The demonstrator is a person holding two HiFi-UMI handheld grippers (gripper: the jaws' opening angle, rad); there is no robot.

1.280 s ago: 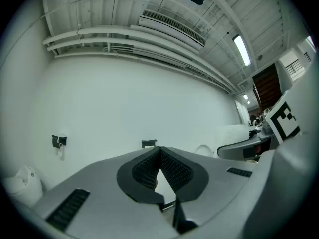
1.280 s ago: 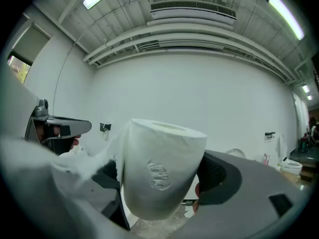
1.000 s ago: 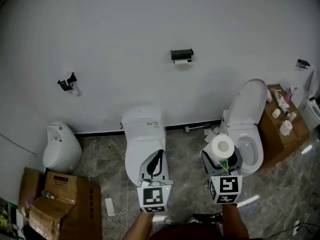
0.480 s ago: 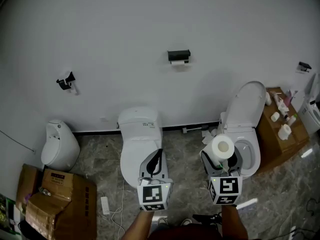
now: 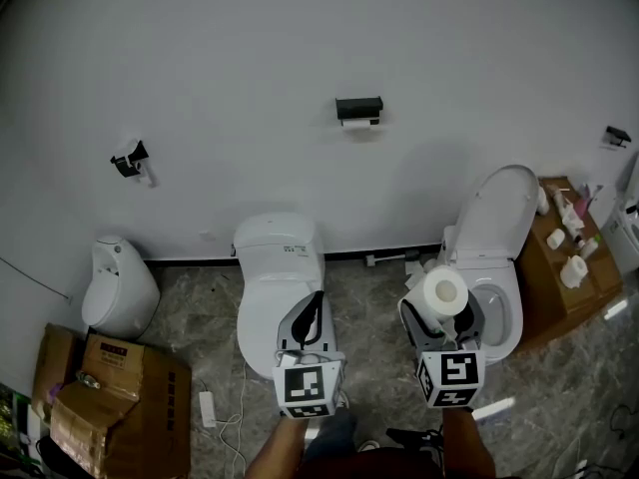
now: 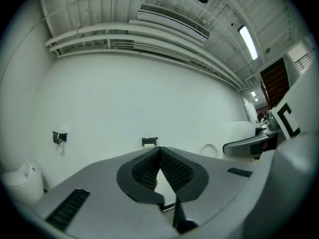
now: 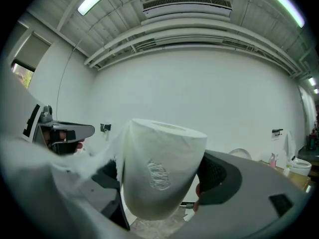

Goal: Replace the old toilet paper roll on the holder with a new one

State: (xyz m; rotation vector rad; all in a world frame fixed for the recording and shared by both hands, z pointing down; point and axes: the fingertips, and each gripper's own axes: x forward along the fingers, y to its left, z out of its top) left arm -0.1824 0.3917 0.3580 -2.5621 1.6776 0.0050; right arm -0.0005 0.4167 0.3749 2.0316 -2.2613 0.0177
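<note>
The white wall stands well ahead of me, and the holder is mounted high on it with a white remnant beneath. My right gripper is clamped on the new roll, held upright. My left gripper is pressed together, empty. I judge this the approach; next I must close in and free the holder.

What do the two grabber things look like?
The left gripper and the right gripper are light grey plastic, each with two broad jaws lined with black ribbed pads. Each carries a white cube printed with black square markers.
</note>
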